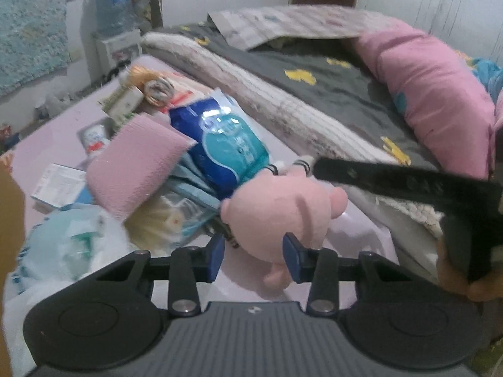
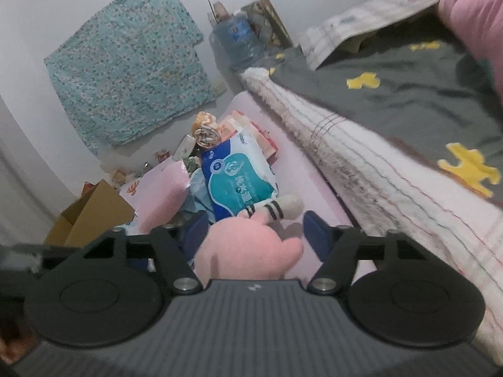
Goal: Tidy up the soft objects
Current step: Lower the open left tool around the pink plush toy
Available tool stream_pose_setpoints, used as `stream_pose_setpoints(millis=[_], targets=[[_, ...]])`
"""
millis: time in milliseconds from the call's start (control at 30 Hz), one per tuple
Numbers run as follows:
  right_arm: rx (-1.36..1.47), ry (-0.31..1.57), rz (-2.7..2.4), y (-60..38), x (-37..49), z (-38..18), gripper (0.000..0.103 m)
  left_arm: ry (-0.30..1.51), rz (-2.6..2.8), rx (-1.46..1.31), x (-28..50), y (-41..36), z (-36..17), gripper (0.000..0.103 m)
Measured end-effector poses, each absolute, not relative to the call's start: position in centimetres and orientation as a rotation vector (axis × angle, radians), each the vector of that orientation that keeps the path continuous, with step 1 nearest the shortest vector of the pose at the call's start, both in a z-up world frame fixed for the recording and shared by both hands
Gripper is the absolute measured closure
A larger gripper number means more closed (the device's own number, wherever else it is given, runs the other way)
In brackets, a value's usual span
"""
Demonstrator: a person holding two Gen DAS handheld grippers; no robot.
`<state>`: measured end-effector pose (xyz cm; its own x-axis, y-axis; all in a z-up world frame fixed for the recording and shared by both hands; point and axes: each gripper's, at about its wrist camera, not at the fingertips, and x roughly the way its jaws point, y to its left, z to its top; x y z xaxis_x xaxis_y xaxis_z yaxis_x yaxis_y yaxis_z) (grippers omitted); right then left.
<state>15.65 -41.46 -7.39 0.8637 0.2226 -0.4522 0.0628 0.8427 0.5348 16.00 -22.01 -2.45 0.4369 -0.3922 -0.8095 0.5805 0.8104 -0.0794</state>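
Observation:
A pink plush toy [image 1: 279, 216] with striped white legs lies on the lilac table [image 1: 63, 116], against a blue wet-wipes pack [image 1: 223, 144]. My left gripper [image 1: 254, 256] is open, its blue pads on either side of the plush's lower body. My right gripper [image 2: 256, 235] is open too, with the plush [image 2: 248, 251] between its fingers and close to the camera. A pink sponge pad [image 1: 132, 163] leans on the pile to the left; it also shows in the right wrist view [image 2: 163, 194]. The right gripper's black body [image 1: 440, 194] reaches in from the right in the left wrist view.
A bed with a grey cover [image 1: 330, 88], a striped white blanket edge [image 2: 361, 163] and a pink quilt [image 1: 433, 94] runs along the right. Boxes, packets and plastic bags [image 1: 69, 245] crowd the table. A cardboard box [image 2: 88, 213] stands at the left. A water bottle [image 1: 113, 3] stands behind.

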Motion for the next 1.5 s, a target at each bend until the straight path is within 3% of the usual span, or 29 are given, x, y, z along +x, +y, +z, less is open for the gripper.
stream_pose_setpoints(millis=[100,167,233,400,833,1167,1500], targets=[[0.611,0.567,0.102,-42.0,17.6,-8.4,0.051,0.97,-0.613,0.227,16.8,-23.1,-3.4,0.059],[0.641,0.609,0.11,-42.3,18.5,-9.3,0.054,0.969,-0.616,0.233,16.9,-23.6,-3.7,0.052],[0.704,0.629,0.141,-42.6,18.6,-10.3,0.054,0.969,-0.621,0.237,17.0,-24.0,-4.0,0.037],[0.821,0.645,0.198,-43.2,17.5,-11.7,0.054,0.986,-0.658,0.233,16.9,-24.8,-4.4,0.029],[1.059,0.678,0.3,-43.2,11.6,-13.5,0.053,1.02,-0.766,0.255,13.6,-25.5,-4.4,0.023],[0.898,0.523,0.185,-45.2,10.3,-8.1,0.052,0.974,-0.749,0.268,12.2,-24.4,-3.3,0.023],[0.843,0.632,0.129,-44.7,13.7,-11.0,0.052,1.038,-0.798,0.232,10.4,-23.9,-4.0,0.023]])
